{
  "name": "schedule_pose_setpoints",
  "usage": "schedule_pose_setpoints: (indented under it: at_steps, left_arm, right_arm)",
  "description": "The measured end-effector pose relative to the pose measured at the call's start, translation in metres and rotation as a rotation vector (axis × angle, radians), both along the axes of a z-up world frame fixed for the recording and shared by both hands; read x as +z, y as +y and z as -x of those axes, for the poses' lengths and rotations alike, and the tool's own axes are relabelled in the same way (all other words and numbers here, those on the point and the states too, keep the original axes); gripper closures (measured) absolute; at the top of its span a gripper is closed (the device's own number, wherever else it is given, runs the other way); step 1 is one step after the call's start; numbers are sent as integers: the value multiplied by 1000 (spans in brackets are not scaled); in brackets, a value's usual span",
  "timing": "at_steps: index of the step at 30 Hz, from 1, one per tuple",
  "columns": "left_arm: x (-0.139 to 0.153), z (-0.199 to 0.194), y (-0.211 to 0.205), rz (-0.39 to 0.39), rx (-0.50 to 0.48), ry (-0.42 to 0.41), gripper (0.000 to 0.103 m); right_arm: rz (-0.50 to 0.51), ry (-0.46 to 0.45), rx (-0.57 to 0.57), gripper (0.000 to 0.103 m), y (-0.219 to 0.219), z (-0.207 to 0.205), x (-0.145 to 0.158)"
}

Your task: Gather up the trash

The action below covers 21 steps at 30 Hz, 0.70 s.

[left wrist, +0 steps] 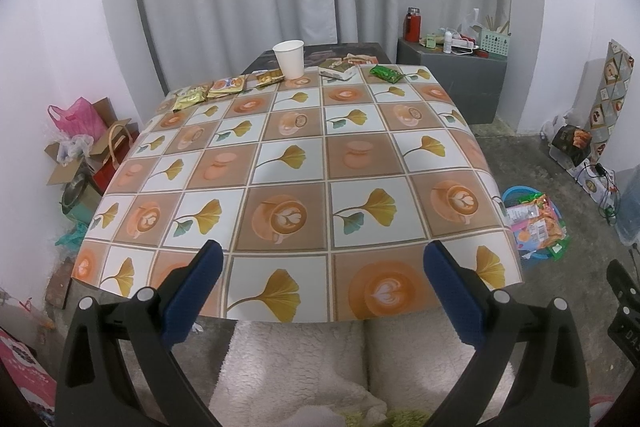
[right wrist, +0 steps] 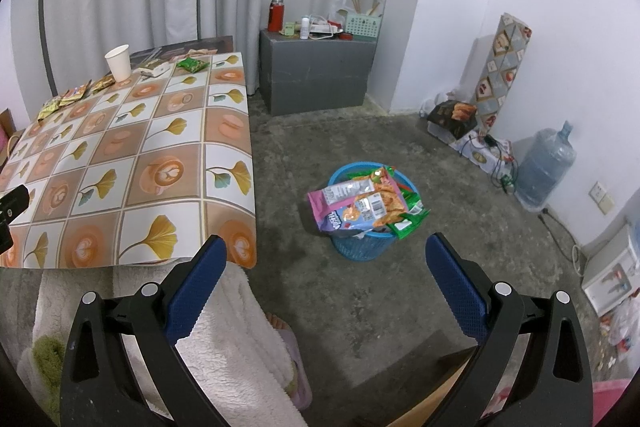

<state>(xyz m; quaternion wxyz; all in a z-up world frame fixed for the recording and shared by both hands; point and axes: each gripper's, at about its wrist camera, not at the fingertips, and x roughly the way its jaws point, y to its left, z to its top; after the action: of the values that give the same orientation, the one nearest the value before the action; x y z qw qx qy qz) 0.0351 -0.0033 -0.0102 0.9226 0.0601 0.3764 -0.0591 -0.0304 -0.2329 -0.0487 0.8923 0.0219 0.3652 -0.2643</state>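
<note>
- blue-padded jaws stood wide apart on both tools i ran: the left gripper (left wrist: 322,263) hung empty over the near edge of the table (left wrist: 360,163), the right gripper (right wrist: 326,259) empty above the concrete floor.
- trash lay in a row along the table's far edge: gold wrappers (left wrist: 191,98), an orange packet (left wrist: 228,86), a white paper cup (left wrist: 289,58) standing upright, a flattened carton (left wrist: 338,70) and a green wrapper (left wrist: 386,73).
- on the floor to the right of the table, the blue basket (right wrist: 362,247) sat heaped with snack bags (right wrist: 360,205).
- i judged the wrappers light, thin and slick, best pinched at a raised crimped end; the cup looked easy to crush, so a gentle hold across its rim seemed wise.
</note>
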Motion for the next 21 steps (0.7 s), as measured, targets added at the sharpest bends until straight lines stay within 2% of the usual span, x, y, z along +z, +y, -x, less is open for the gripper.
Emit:
schedule_pose_setpoints:
  at_steps: [21]
  left_arm:
    - [0,0,0,-5,-2,3,5]
  right_arm:
    - [-3,0,1,7,0,0,1]
